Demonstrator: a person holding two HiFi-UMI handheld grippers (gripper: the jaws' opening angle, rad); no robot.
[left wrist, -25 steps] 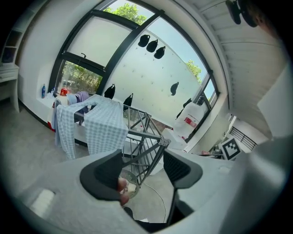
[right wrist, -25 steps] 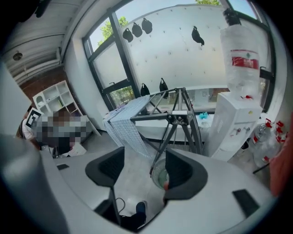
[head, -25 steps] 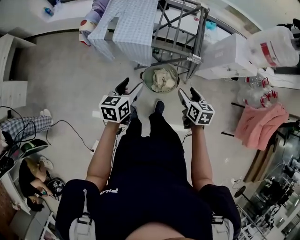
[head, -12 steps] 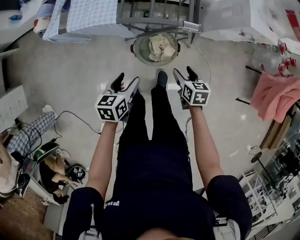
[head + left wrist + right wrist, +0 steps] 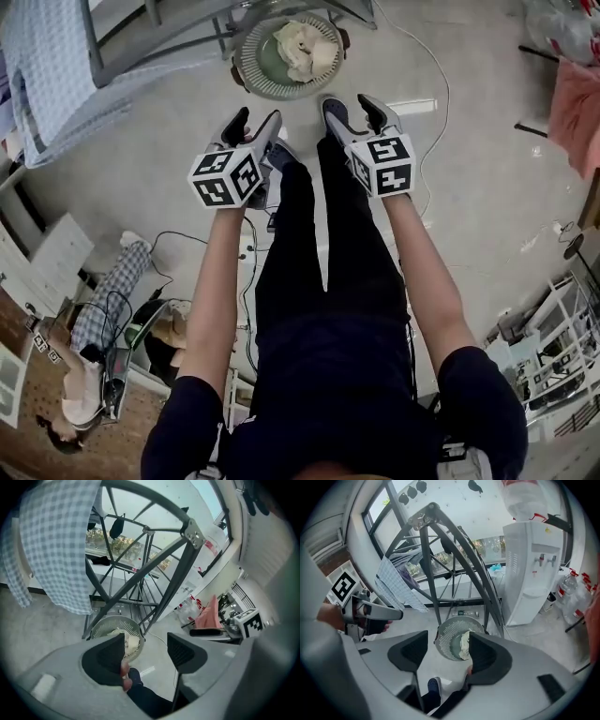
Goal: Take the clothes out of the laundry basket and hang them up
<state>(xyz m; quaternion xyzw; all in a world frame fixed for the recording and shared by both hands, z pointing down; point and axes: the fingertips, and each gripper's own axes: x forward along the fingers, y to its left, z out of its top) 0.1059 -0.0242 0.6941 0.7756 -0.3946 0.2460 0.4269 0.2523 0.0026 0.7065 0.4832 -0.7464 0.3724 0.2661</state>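
Down on the floor ahead of my feet, the laundry basket [image 5: 246,73] is sitting at the foot of the drying rack [image 5: 155,42], and that's what I'm lining up on. Cream clothes [image 5: 302,49] are lying bunched inside it, toward its right side. They're a crumpled lump with no clear long side that I can make out, so I'm not finding any axis to match. I'm holding the left tongs [image 5: 258,117] and the right tongs [image 5: 352,101] side by side above my legs, both pointing forward and down. Both are standing with their jaws wide apart and nothing between the pads. Neither is touching the basket or the clothes; both are hanging near the rim but clear of it. Now the relation that matters: from the head view the basket is lying ahead of the gap between the two tongs, its centre a little nearer the left pair. The heap itself, though, is leaning toward the right pair. Looking along the right tongs, I'm seeing the basket framed squarely between the jaws with the clothes just by the right-hand one. Looking along the left tongs, I'm seeing it sitting off behind the left-hand jaw. So I'm judging the right tongs the better aimed for a straight reach forward and down into the heap. A checked cloth [image 5: 47,84] is hanging over the rack off to my left.
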